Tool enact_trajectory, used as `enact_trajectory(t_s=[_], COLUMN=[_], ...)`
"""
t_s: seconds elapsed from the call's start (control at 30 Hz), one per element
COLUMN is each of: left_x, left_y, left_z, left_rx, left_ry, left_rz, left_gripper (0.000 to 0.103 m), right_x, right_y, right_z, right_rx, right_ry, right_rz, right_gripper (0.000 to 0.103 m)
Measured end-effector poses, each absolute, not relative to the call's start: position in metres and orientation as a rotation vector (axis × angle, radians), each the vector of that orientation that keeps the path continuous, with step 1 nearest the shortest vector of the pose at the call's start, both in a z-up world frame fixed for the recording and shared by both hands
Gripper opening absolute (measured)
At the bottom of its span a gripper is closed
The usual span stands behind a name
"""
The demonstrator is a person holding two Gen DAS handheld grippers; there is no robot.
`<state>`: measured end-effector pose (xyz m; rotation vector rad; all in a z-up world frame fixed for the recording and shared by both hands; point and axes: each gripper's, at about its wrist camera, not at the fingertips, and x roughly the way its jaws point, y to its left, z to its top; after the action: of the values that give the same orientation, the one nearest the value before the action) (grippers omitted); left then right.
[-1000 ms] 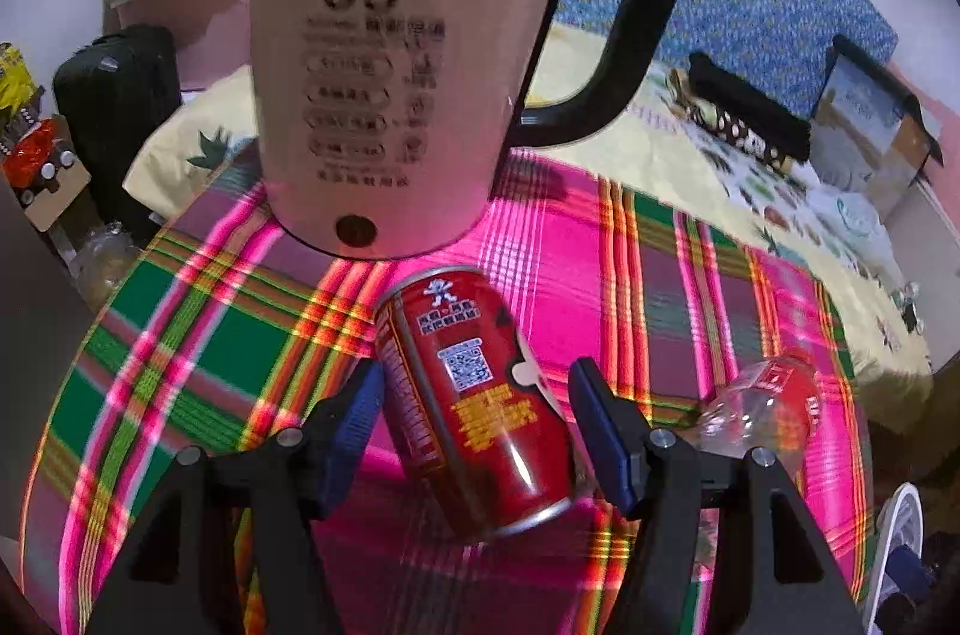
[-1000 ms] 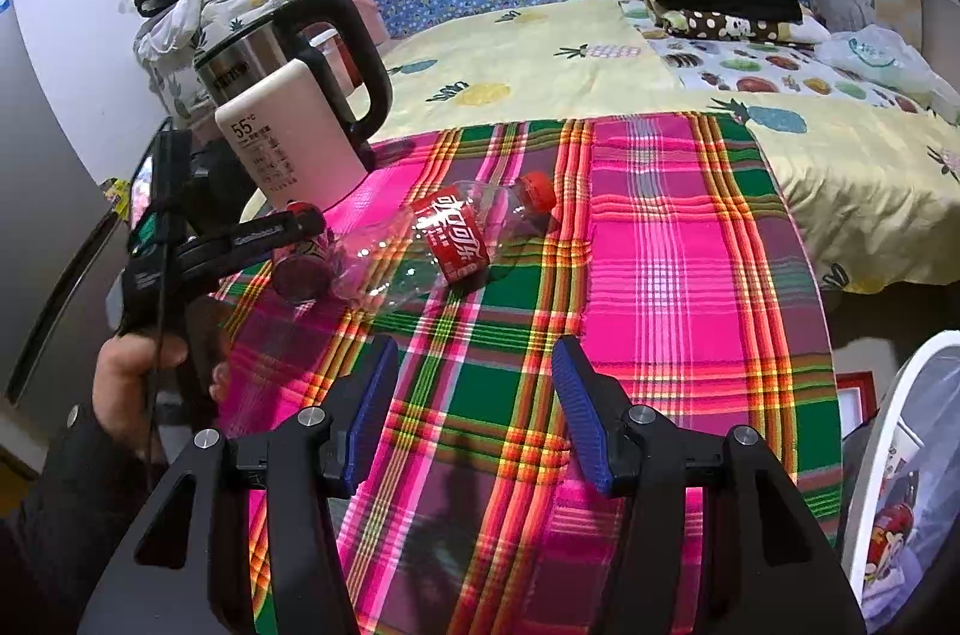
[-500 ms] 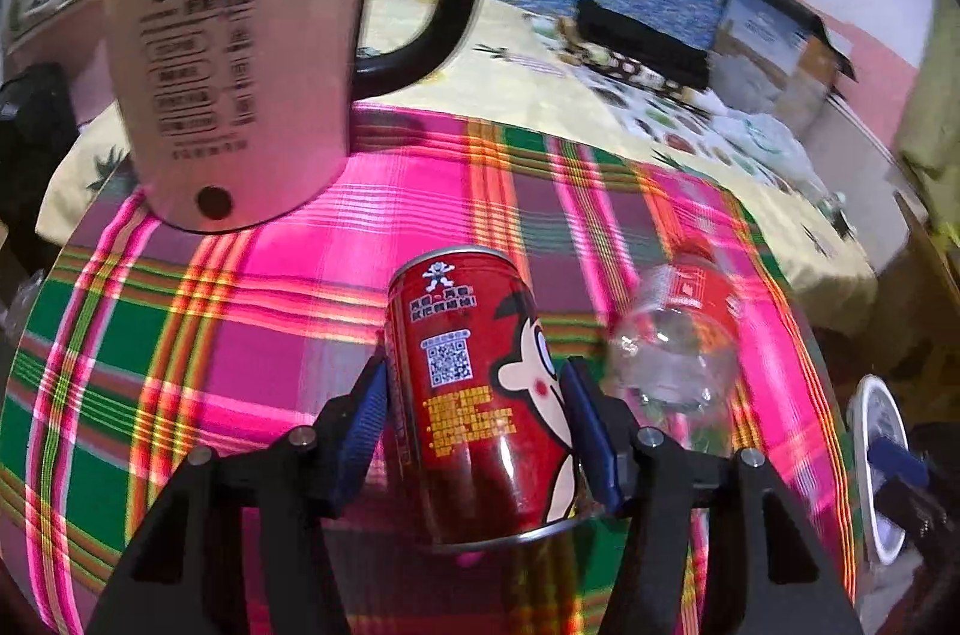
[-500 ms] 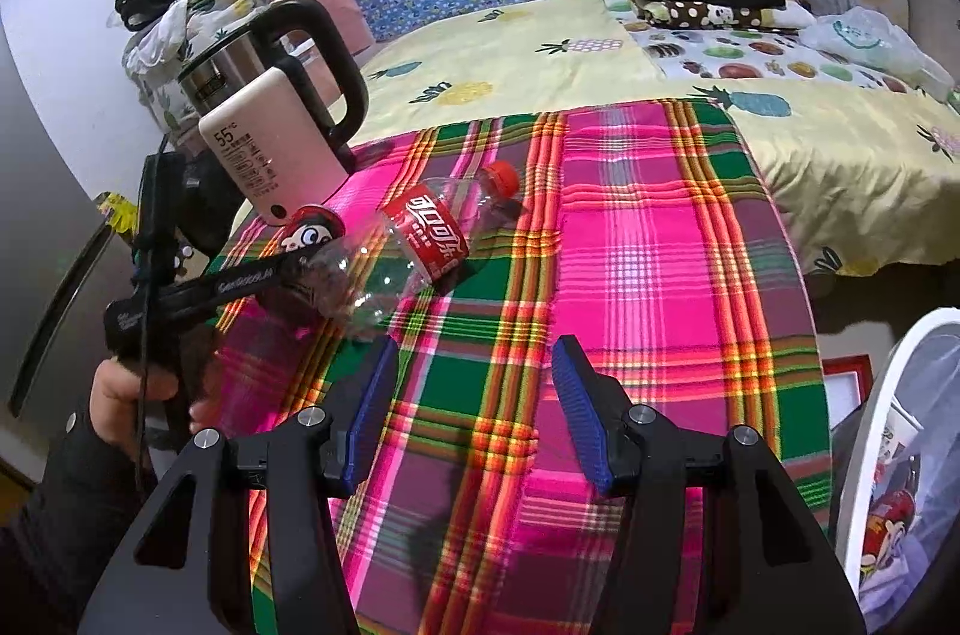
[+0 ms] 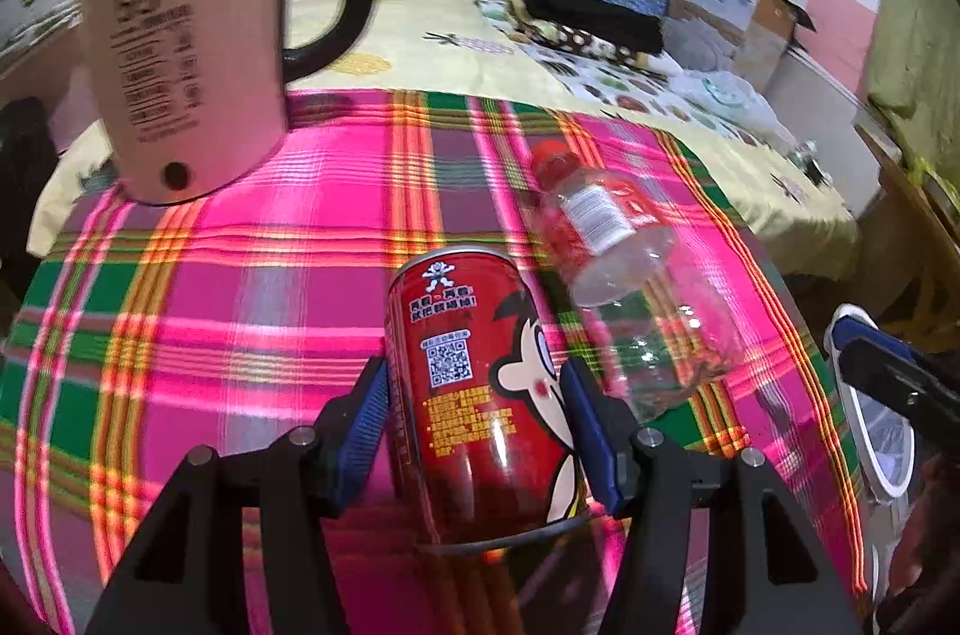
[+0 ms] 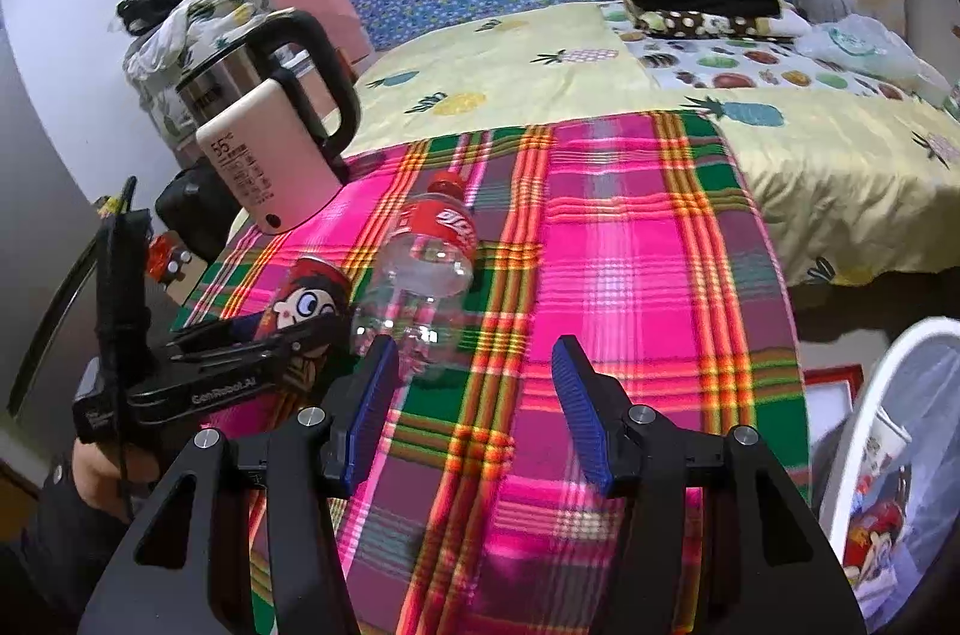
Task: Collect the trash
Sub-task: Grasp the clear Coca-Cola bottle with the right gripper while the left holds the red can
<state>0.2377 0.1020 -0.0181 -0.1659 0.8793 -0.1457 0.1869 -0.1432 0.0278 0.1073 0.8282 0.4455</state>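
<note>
Can (image 5: 480,389) is clamped between the blue pads (image 5: 366,425) of the left gripper (image 5: 474,431) — red, cartoon face and QR code facing the left wrist camera, pads pressed on both sides of the body. In the right wrist view the same can (image 6: 312,299) is seen at about 9 o'clock, held in the left gripper (image 6: 240,365) by a hand (image 6: 102,467) in a dark sleeve

Bottle (image 5: 624,275) – clear plastic, red cap, red label – is lying on its side on the plaid cloth (image 5: 270,287), at 2 o'clock from the can and just beside it; contact between the two cannot be told. Kettle (image 5: 192,53) with its cream panel and black handle stands at 10 o'clock on the far edge of the cloth

Right gripper (image 6: 474,407) is held over the cloth with jaws apart, nothing between the pads; bottle (image 6: 426,269) sits at 11 o'clock from it, close to the left pad. White-rimmed bin (image 6: 888,461) is seen at 4 o'clock past the table edge, with printed packaging inside
</note>
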Motion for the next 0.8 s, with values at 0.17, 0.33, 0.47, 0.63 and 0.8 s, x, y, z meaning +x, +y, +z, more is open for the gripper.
enact_trajectory(t_s=[0.17,0.33,0.47,0.63,0.8], left_x=[0.229,0.226,0.222,0.219,0.218], left_y=[0.119,0.130,0.141,0.146,0.145], left_z=[-0.016,-0.022,-0.027,-0.030,-0.034], left_rx=[-0.150,-0.140,-0.161,-0.194,-0.199], left_ry=[0.860,0.866,0.867,0.860,0.872], left_rz=[-0.048,0.008,0.034,0.040,0.041], left_gripper=[0.060,0.061,0.061,0.063,0.063], right_x=[0.200,0.210,0.219,0.225,0.228], right_y=[-0.123,-0.105,-0.096,-0.091,-0.087], right_z=[0.022,0.016,0.009,0.002,-0.004], right_rx=[0.075,0.047,0.037,0.031,0.023], right_ry=[0.838,0.847,0.868,0.889,0.916], right_rz=[0.493,0.510,0.507,0.489,0.479], right_gripper=[0.055,0.055,0.055,0.068,0.068])
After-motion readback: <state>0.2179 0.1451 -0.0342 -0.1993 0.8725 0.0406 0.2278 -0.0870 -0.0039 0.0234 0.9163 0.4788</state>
